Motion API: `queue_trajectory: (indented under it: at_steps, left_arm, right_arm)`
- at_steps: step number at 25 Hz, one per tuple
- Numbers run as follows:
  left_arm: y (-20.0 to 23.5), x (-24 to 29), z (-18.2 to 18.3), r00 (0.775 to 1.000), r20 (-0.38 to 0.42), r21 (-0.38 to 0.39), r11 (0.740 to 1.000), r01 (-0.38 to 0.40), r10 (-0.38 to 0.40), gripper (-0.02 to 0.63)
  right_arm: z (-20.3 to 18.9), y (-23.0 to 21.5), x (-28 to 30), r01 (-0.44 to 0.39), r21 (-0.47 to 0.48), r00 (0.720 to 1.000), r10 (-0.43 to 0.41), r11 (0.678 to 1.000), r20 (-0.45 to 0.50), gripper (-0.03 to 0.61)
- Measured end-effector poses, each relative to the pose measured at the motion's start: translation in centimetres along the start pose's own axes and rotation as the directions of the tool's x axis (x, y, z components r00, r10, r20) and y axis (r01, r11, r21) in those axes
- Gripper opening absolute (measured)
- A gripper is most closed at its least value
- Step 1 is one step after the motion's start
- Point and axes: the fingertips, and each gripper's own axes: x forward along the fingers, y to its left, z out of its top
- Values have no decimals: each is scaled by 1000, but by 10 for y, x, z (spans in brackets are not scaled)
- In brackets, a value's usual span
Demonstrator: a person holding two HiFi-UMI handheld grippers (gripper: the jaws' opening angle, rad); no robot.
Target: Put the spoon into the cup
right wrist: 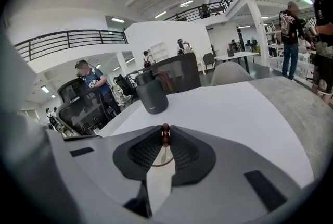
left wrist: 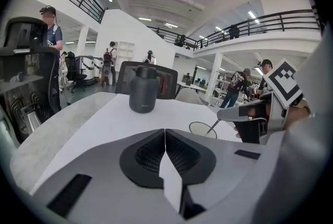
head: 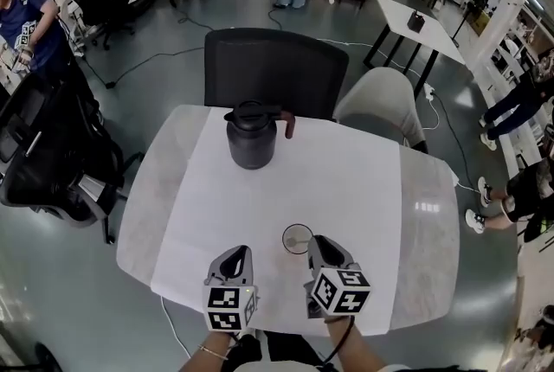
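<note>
Both clenched: left gripper [left wrist: 165,133] empty, right gripper [head: 318,245] on spoon [right wrist: 165,133] that head view hides

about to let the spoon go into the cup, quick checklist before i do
1. Spoon gripped by the right gripper: ok, jaws shut on its handle.
2. Cup upright on the table: ok.
3. Spoon's lower end inside the cup's rim: ok, judging by the left gripper view.
4. Spoon touching the cup's bottom: cannot tell.
5. Left gripper clear of the cup: ok, jaws shut on nothing, off to the cup's left.
6. Jug out of the way: ok, far across the table.
</note>
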Motion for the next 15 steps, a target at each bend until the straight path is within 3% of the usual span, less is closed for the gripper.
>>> queue_trajectory:
  at_steps: [15]
  left_arm:
    - [-1, 7, -12, 999, -39, -1, 1000, 8, -8, 21]
  right_arm:
    - [-13, -6, 10, 21, 14, 999, -21, 1000, -25, 69]
